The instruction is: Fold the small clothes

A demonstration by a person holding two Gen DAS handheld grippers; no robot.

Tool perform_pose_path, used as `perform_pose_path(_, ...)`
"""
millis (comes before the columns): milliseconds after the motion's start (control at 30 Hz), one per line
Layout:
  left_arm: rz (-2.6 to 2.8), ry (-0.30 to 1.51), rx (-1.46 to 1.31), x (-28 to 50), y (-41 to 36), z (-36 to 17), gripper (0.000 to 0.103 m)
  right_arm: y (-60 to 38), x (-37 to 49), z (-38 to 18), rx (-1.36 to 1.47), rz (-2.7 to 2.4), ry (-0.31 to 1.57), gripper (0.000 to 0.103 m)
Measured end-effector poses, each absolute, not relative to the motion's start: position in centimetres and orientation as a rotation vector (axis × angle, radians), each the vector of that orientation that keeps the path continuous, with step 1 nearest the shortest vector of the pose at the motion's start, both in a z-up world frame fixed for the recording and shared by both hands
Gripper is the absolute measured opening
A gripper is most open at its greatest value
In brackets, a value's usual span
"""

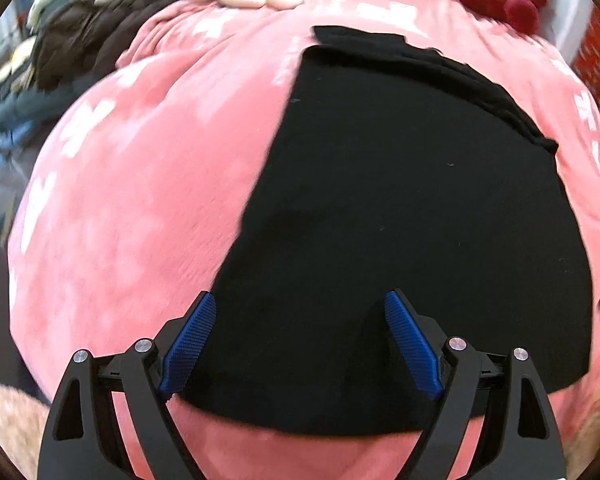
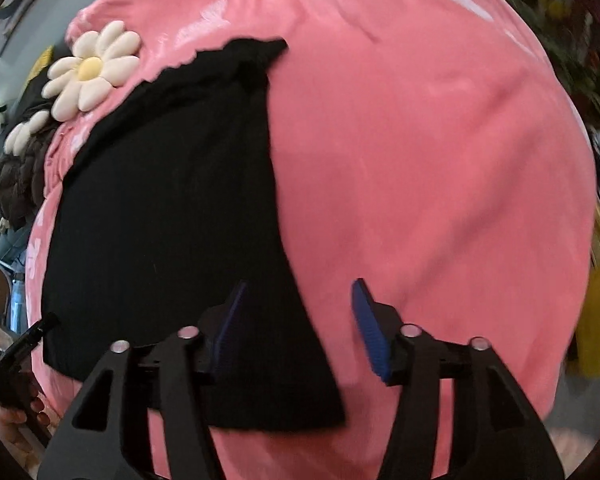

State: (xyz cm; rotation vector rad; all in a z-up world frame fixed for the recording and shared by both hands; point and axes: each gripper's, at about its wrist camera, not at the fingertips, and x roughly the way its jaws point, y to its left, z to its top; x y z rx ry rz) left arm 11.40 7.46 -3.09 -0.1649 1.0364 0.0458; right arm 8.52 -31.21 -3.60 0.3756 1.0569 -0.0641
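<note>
One black garment (image 1: 400,220) is laid flat on the pink blanket (image 1: 132,208), soft and limp; its near corners are best pinched. Left gripper (image 1: 300,344) and right gripper (image 2: 296,328) are spread, nothing held

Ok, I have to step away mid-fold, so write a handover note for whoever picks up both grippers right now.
Left gripper: open, above the near part of the black garment, gripping nothing.
Right gripper: open, nothing between the pads, over the garment's right edge.
The black garment lies flat on the pink blanket, with layered edges at its far side, so it looks at least partly folded.
A daisy cushion sits at the blanket's far left edge.
Left to do: probably another fold, then straighten the edges.
</note>
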Motion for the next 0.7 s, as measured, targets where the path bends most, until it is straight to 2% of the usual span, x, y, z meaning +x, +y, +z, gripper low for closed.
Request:
perform_pose_path(200, 0.021, 1.093, -0.292, 10.6, 9.6, -3.8, 0.084, -30.0, 6.9, -5.2, 0.379, -0.068, 1.117, 0.067)
perform_pose_path(267, 0.028, 1.087, -0.275, 10.6, 9.7, -4.1, 0.084, -29.6, 7.0, -6.0, 0.377, -0.07, 1.142, 0.068)
perform_pose_path(367, 0.027, 1.088, -0.198, 10.7, 8.8, -4.7, 0.084, -29.0, 7.2, -6.3, 0.366, -0.071, 1.14, 0.076)
perform_pose_path(467, 0.02, 1.073, -0.182, 10.9, 8.6, -4.8, 0.086, -28.5, 7.0, -6.3, 0.344, -0.067, 1.125, 0.075)
perform_pose_path(533, 0.002, 1.067, -0.174, 10.6, 8.6, -4.7, 0.086, -28.1, 7.2, -6.2, 0.337, -0.046, 1.118, 0.065)
perform_pose_path(600, -0.012, 1.072, -0.153, 10.6, 8.4, -4.7, 0.085, -28.1, 6.8, -6.0, 0.348, -0.028, 1.11, 0.046)
perform_pose_path(633, -0.02, 1.084, -0.135, 10.6, 8.3, -4.7, 0.08, -28.1, 6.8, -5.9, 0.357, -0.016, 1.107, 0.038)
perform_pose_path(667, -0.028, 1.089, -0.124, 10.6, 8.2, -4.6, 0.076, -28.1, 6.7, -5.8, 0.368, 0.0, 1.107, 0.021)
perform_pose_path(700, -0.041, 1.093, -0.112, 10.6, 8.0, -4.5, 0.068, -28.0, 6.7, -5.8, 0.378, 0.014, 1.11, 0.008)
